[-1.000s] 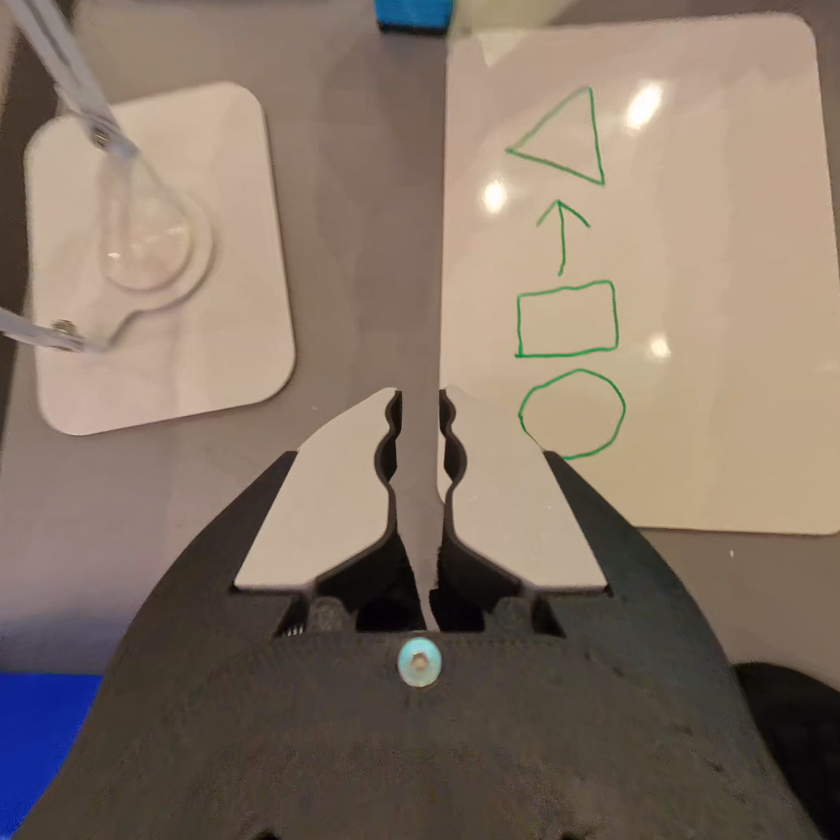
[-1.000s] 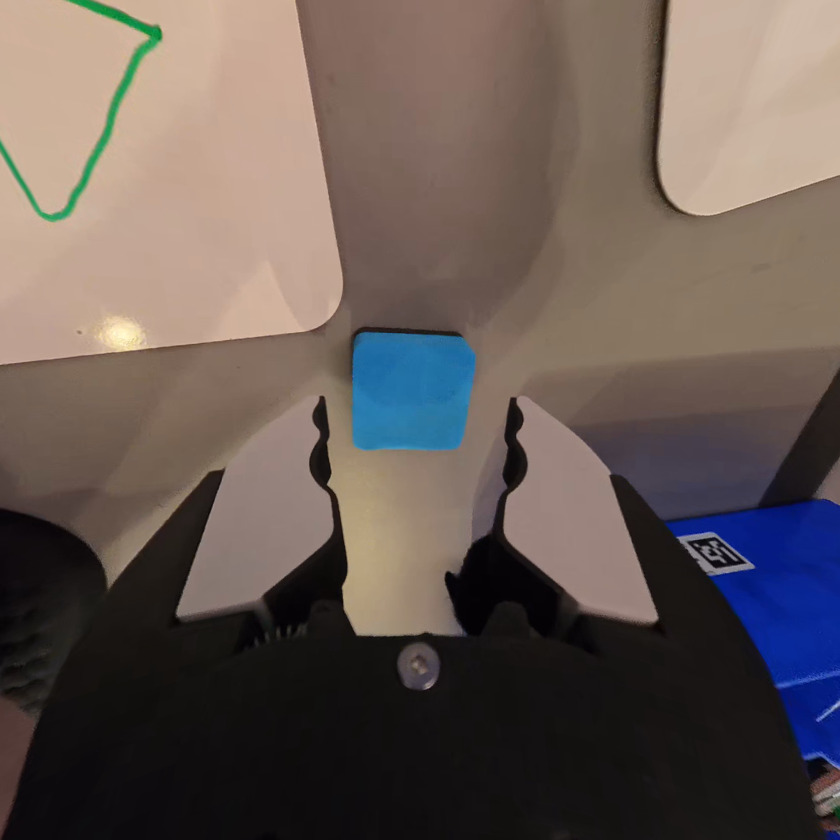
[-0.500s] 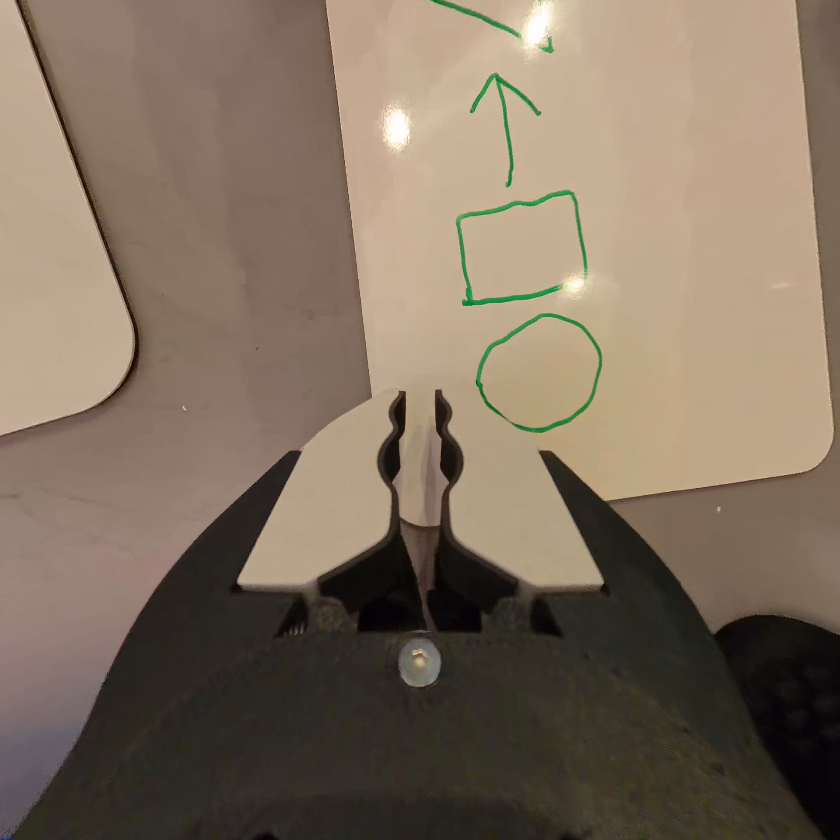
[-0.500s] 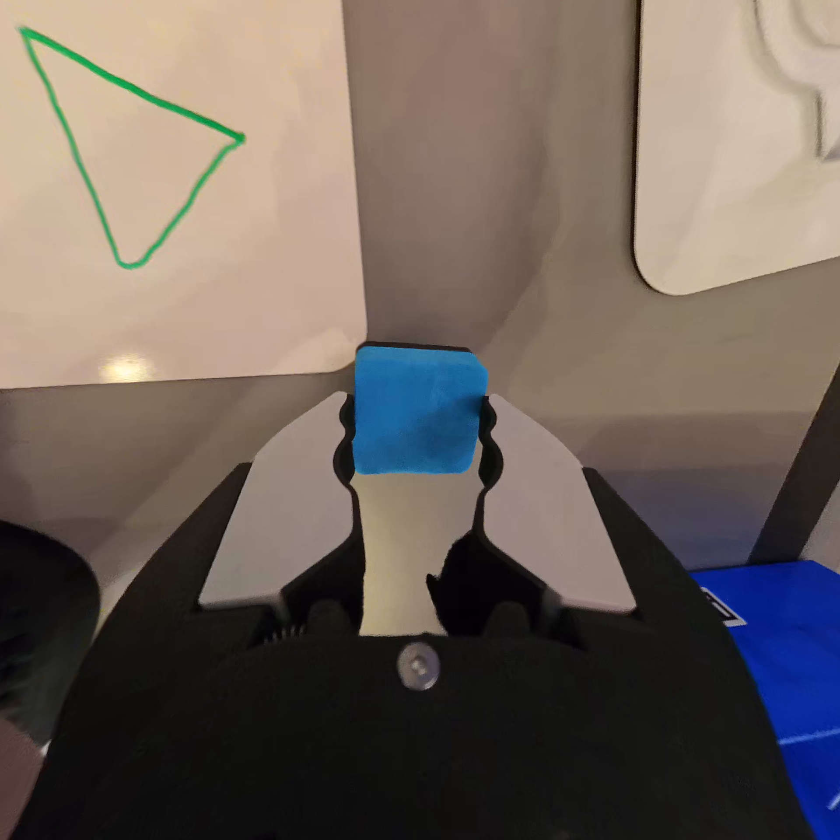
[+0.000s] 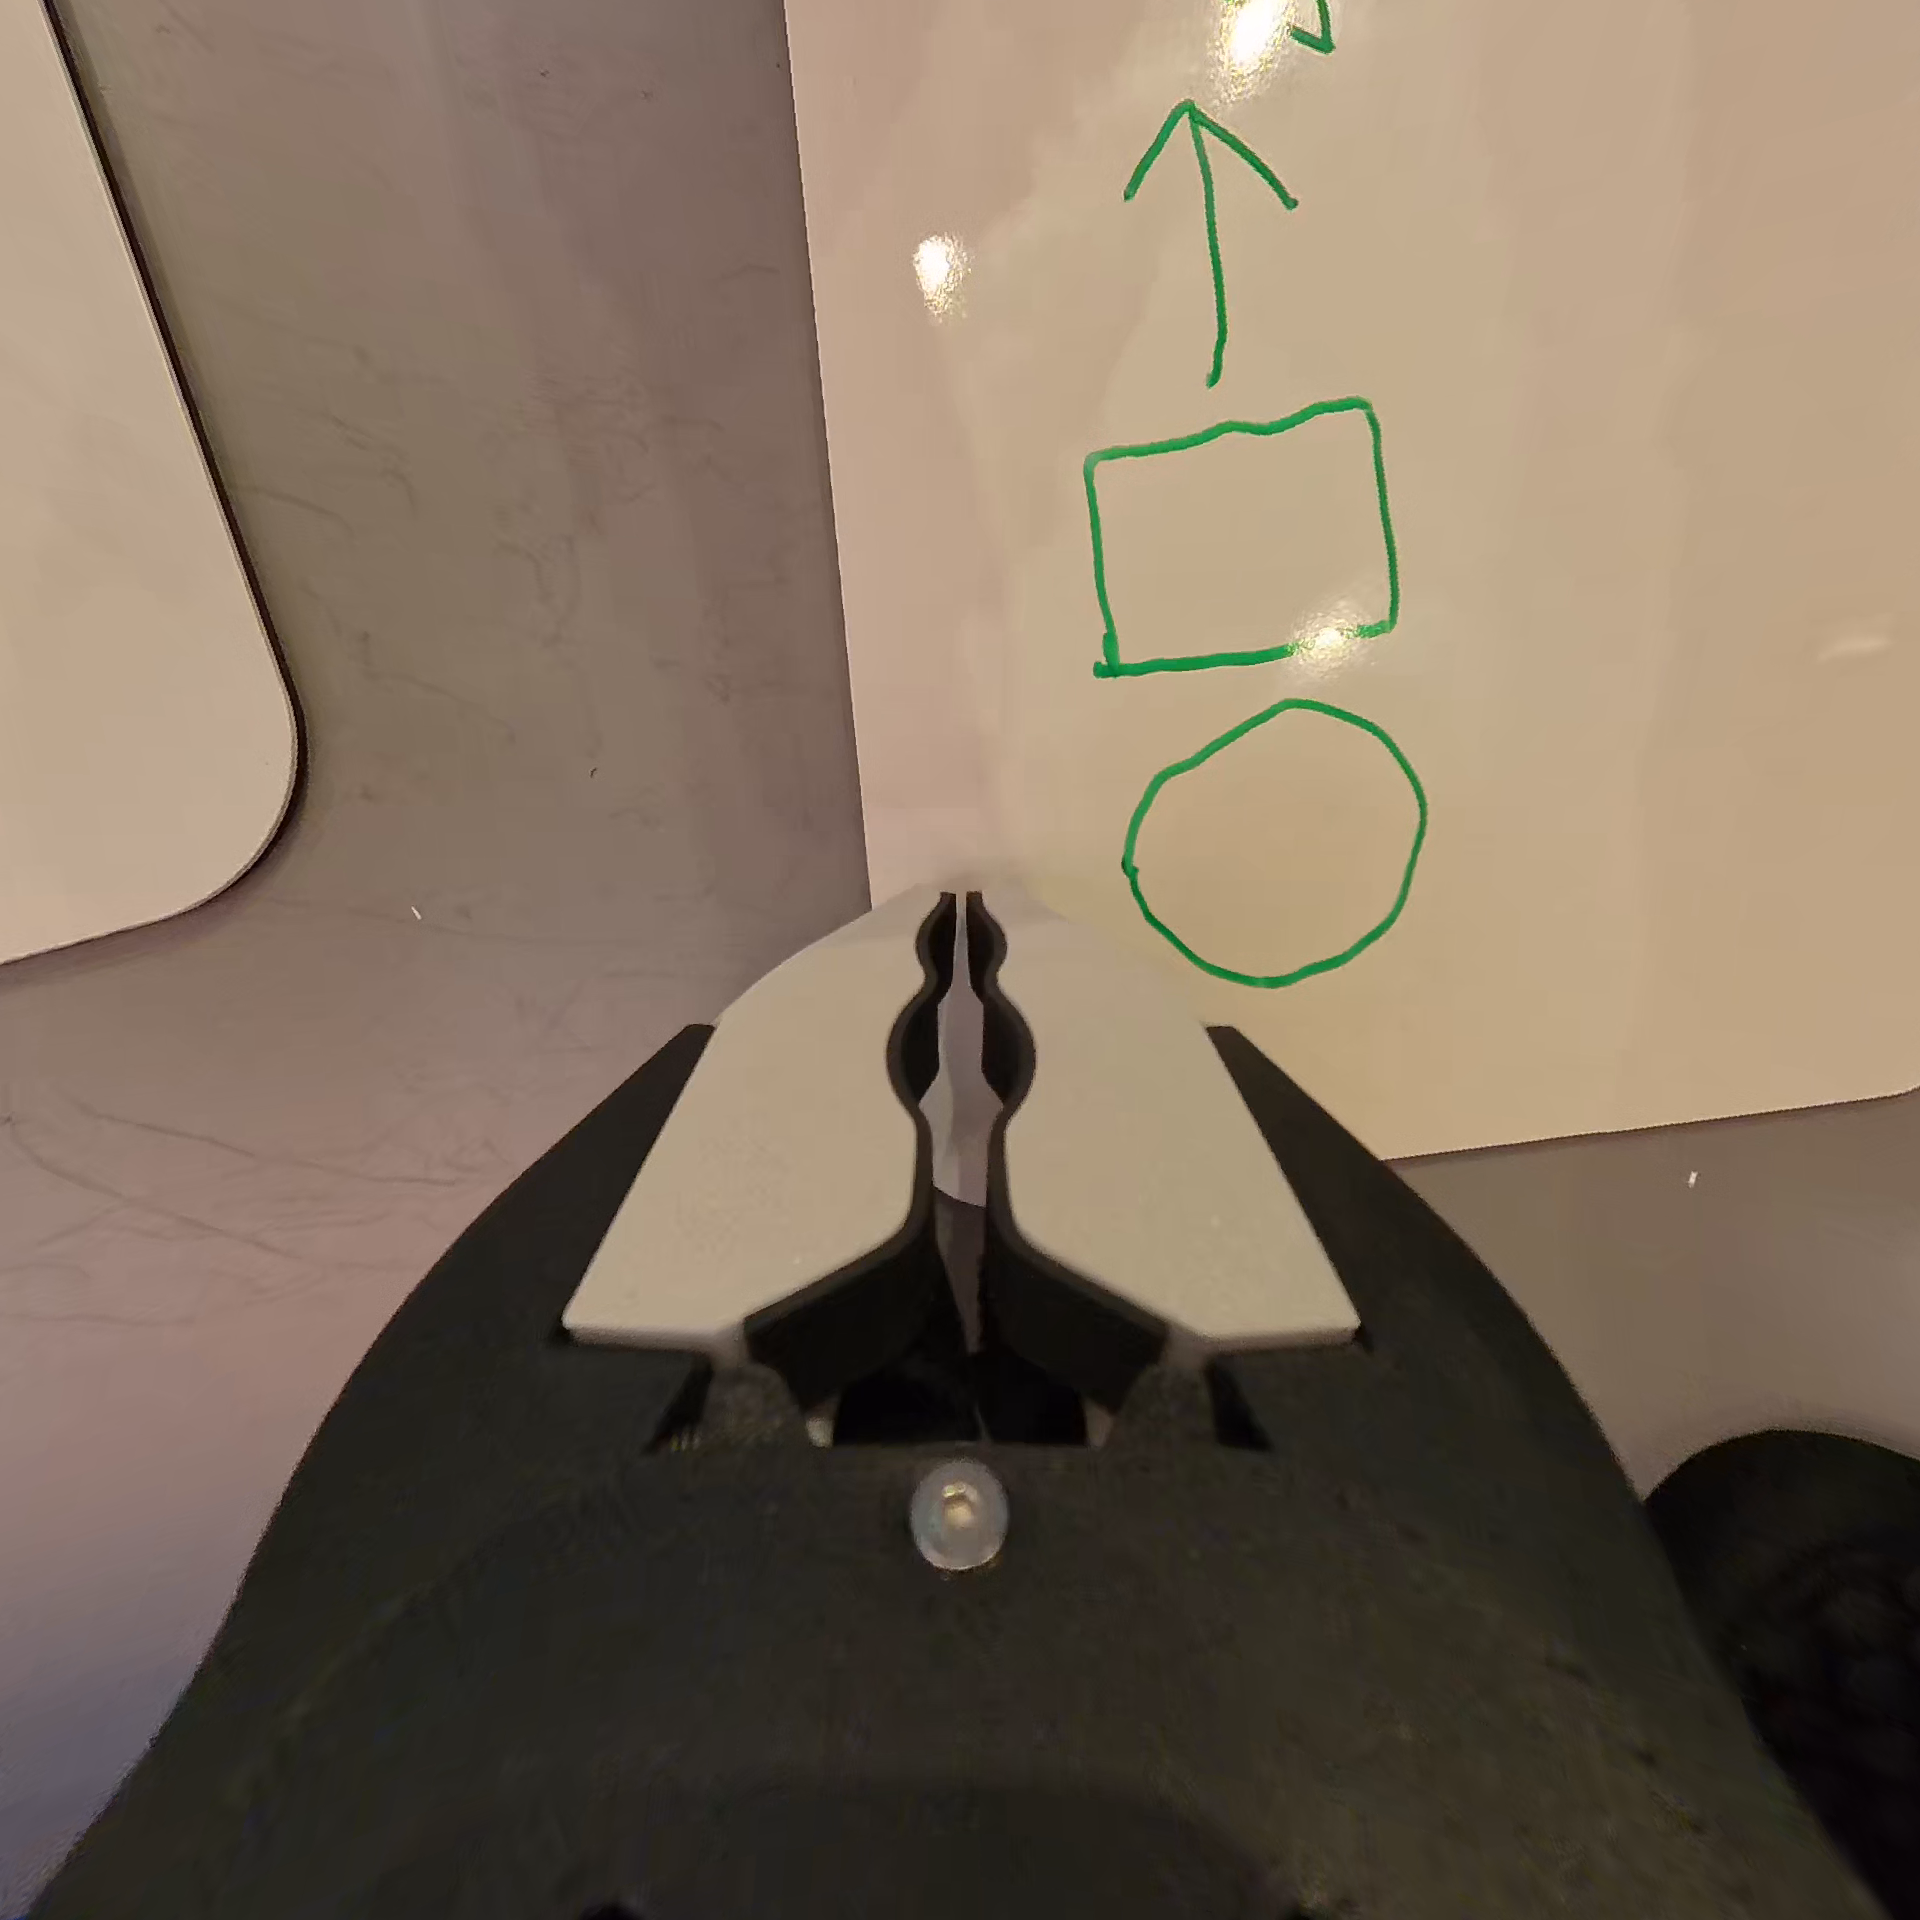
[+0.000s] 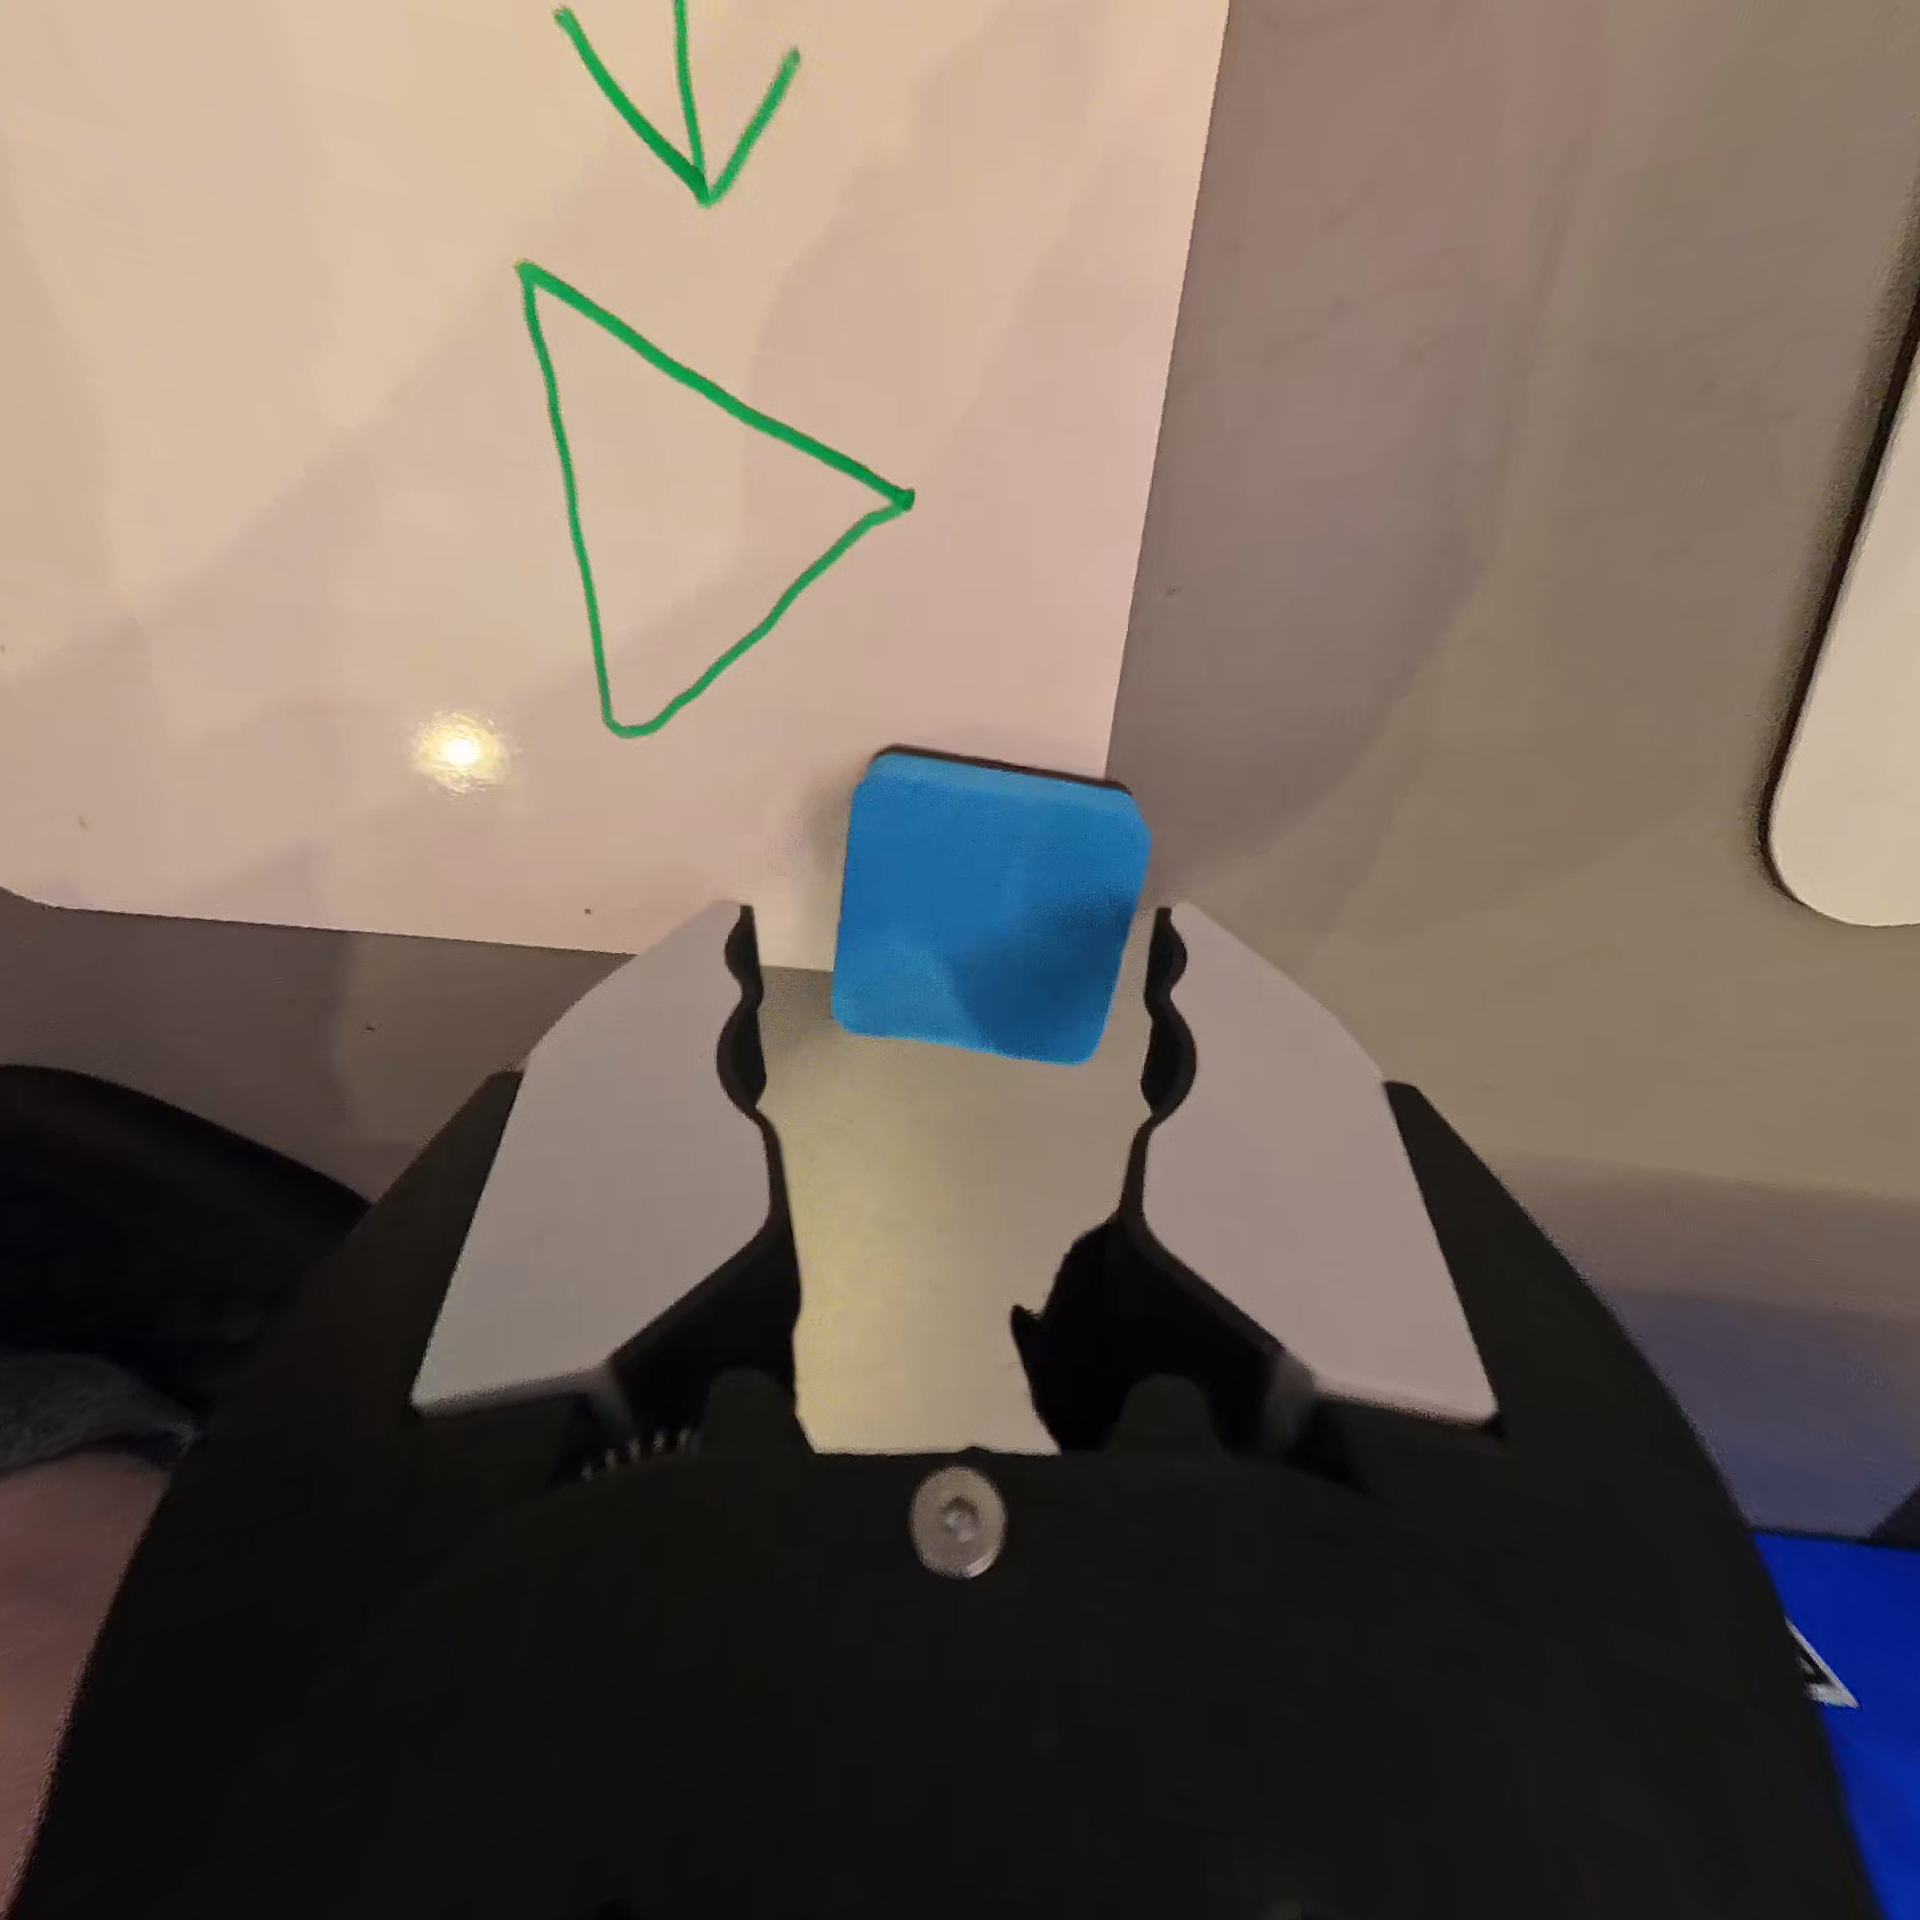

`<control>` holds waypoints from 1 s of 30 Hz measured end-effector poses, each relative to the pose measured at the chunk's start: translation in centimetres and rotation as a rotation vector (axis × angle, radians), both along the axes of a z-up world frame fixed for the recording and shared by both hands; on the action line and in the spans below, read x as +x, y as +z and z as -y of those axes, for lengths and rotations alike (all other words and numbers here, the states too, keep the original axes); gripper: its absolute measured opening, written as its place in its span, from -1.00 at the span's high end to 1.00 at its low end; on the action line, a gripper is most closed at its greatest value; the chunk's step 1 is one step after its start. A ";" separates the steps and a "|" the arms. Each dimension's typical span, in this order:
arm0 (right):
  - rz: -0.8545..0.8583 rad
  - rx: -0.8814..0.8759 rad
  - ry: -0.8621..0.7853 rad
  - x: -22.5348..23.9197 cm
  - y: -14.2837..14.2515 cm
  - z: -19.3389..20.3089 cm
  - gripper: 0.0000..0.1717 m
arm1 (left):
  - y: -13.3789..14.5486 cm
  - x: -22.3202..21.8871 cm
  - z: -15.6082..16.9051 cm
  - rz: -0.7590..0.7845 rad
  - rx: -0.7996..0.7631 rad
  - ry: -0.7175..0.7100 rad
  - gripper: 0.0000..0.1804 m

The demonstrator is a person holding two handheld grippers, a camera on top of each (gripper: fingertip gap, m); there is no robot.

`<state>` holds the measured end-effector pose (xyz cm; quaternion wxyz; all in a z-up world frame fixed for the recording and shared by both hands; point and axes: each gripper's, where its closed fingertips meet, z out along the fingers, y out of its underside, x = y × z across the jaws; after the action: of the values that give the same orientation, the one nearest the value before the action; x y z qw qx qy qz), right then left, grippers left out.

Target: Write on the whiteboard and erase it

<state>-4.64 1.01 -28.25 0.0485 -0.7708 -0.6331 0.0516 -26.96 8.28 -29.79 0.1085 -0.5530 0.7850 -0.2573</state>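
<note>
The right gripper has its jaws spread wide, and the blue eraser sits between them with a gap on each side, so neither pad presses on it. The eraser rests on the near corner of the whiteboard, close to its right edge, just below a green triangle and an arrowhead. The left gripper has its jaws nearly together, only a thin slit between the tips, gripping nothing, over the left edge of the same whiteboard. Beside it are a green circle, then a rectangle and an arrow. The board lies flat on the grey table. A second white board lies to the left, apart from the first.
</note>
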 end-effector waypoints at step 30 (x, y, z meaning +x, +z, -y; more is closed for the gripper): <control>0.033 0.058 0.112 -2.0 0.1 0.4 0.43 | -0.1 1.1 0.4 0.016 -0.027 0.038 0.99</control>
<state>-6.63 0.57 -28.13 0.0576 -0.7331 -0.6773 0.0231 -25.86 7.88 -29.89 0.1120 -0.5673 0.7699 -0.2701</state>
